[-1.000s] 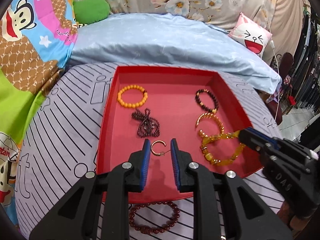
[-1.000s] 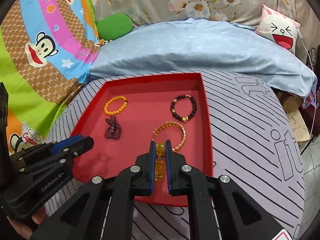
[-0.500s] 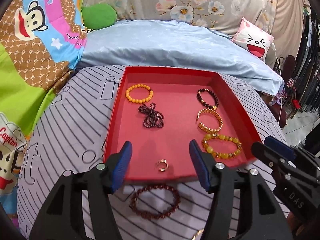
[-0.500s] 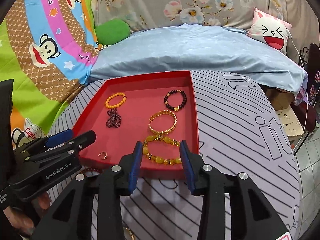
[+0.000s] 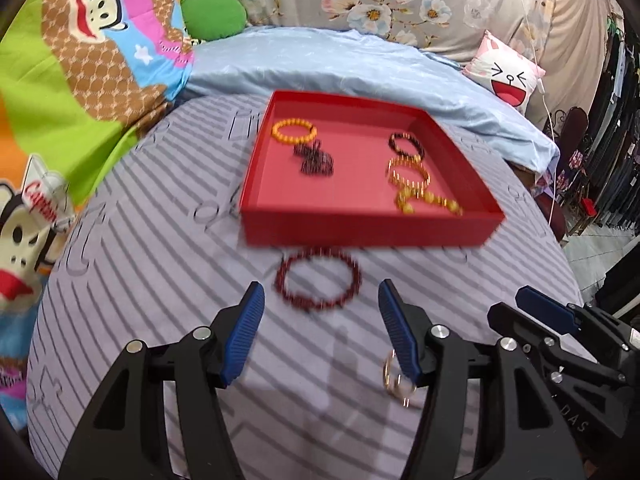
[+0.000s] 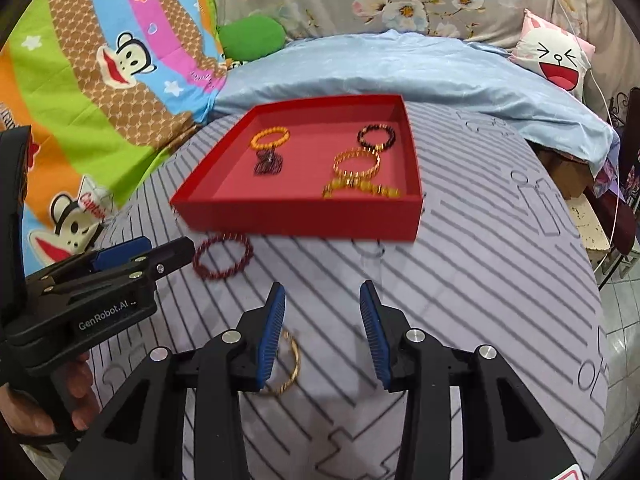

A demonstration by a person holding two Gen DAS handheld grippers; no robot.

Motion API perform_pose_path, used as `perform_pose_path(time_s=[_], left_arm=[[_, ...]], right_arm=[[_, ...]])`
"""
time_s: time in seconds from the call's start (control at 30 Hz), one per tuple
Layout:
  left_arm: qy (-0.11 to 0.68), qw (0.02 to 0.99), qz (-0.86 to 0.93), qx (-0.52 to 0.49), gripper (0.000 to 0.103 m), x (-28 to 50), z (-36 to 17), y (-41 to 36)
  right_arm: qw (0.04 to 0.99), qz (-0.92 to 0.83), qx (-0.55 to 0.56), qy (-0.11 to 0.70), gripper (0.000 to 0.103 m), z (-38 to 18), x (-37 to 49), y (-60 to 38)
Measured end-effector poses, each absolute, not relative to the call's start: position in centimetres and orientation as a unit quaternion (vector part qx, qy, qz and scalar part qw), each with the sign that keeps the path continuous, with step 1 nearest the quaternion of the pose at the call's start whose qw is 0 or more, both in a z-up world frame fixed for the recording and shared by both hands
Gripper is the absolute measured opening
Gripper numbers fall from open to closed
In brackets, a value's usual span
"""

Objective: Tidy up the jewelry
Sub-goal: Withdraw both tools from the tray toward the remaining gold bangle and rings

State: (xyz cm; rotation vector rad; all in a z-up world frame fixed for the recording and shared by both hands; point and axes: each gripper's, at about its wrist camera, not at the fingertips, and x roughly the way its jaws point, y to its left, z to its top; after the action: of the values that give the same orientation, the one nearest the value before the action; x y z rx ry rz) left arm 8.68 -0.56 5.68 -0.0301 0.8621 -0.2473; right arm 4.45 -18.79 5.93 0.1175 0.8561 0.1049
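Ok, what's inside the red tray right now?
Inside the red tray: orange bead bracelet, dark tangled strand, dark bracelet, gold bangle, amber bracelet. The near wall hides the front strip of floor.

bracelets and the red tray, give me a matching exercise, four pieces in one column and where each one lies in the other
1. orange bead bracelet
2. dark red bead bracelet
3. thin gold bangle
4. black bead bracelet

a. on the striped cloth, just in front of the red tray
b. tray, far left
c. tray, far right
d. on the cloth, beside the right gripper, jaws open

Pairs: 1-b, 2-a, 3-d, 4-c
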Motion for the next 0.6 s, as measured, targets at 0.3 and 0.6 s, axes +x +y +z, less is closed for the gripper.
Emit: perform_pose_path(time_s=[0.3,0.6], left_arm=[[0.434,0.895,-0.106,-0.016,0.056,4.9,3.8,0.6],[0.441,0.892,-0.092,-0.014,0.056,3.6,3.2,2.0]], right_arm=[[0.892,0.068,0.052,0.445,0.039,3.4,1.3,-16.9],[0.887,0.080,0.035,0.453,0.050,2.3,1.4,-14.9]])
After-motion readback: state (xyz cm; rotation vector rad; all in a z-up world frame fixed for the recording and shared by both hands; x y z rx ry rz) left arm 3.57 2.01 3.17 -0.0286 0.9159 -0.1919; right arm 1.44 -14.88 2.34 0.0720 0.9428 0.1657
